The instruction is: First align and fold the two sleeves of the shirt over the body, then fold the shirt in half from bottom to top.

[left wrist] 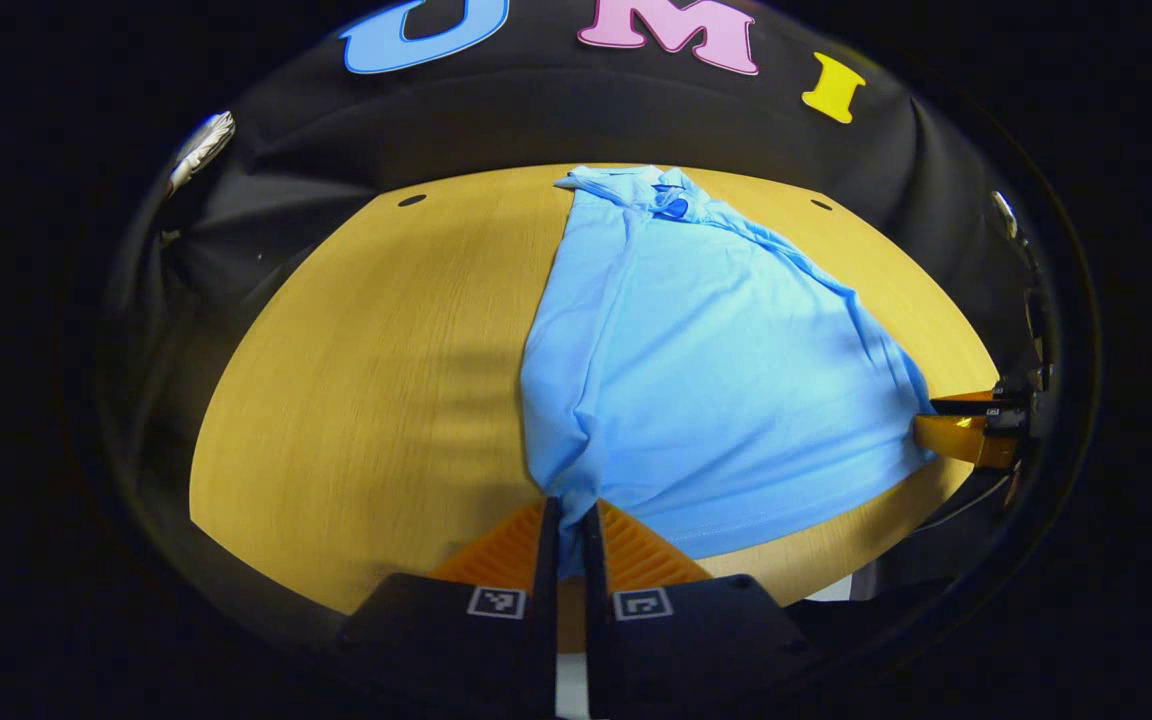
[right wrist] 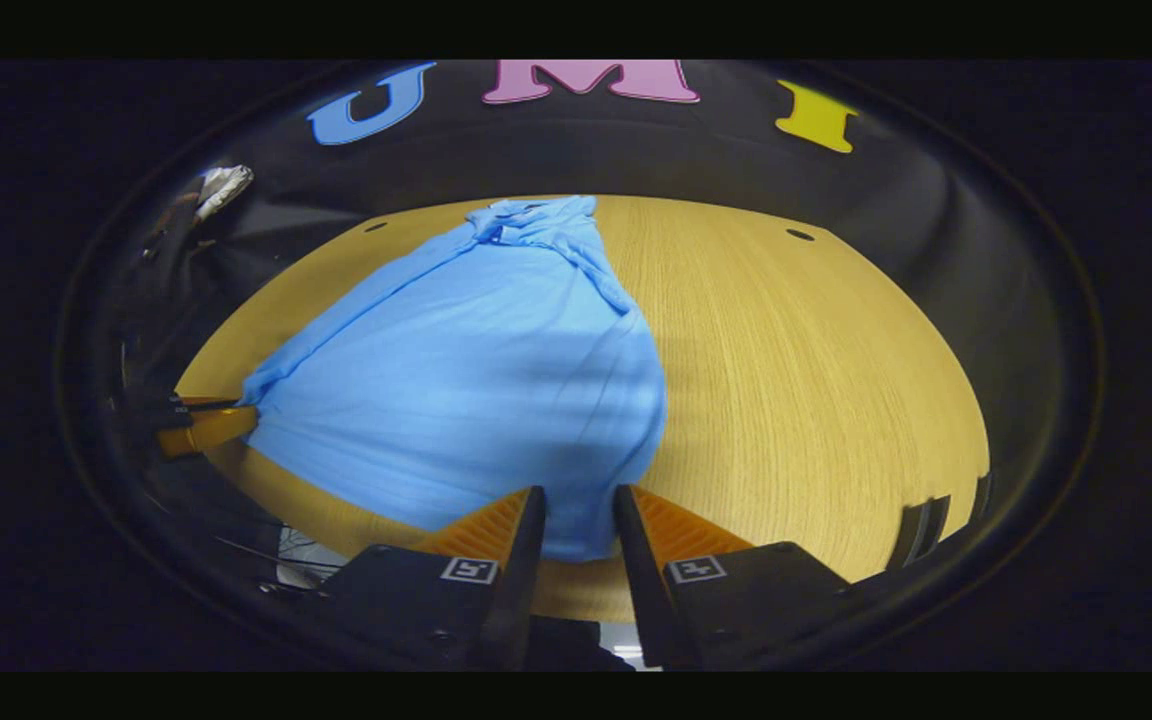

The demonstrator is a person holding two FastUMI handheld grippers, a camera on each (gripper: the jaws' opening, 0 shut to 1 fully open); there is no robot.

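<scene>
At the near hem, both grippers, left gripper (left wrist: 568, 515) and right gripper (right wrist: 579, 505), pinch the blue shirt (left wrist: 696, 370); lift both corners evenly toward the collar (left wrist: 658, 190).

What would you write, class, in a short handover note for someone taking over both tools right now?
Left tool: shut on the shirt's bottom hem at one corner.
Right tool: fingers around the other hem corner, with a wider gap; a firm grip cannot be confirmed.
Shirt: lying lengthwise on the wooden table, collar at the far end.
Done: sleeves appear folded over the body.
Left: carry the hem up to the collar to fold the shirt in half.
</scene>
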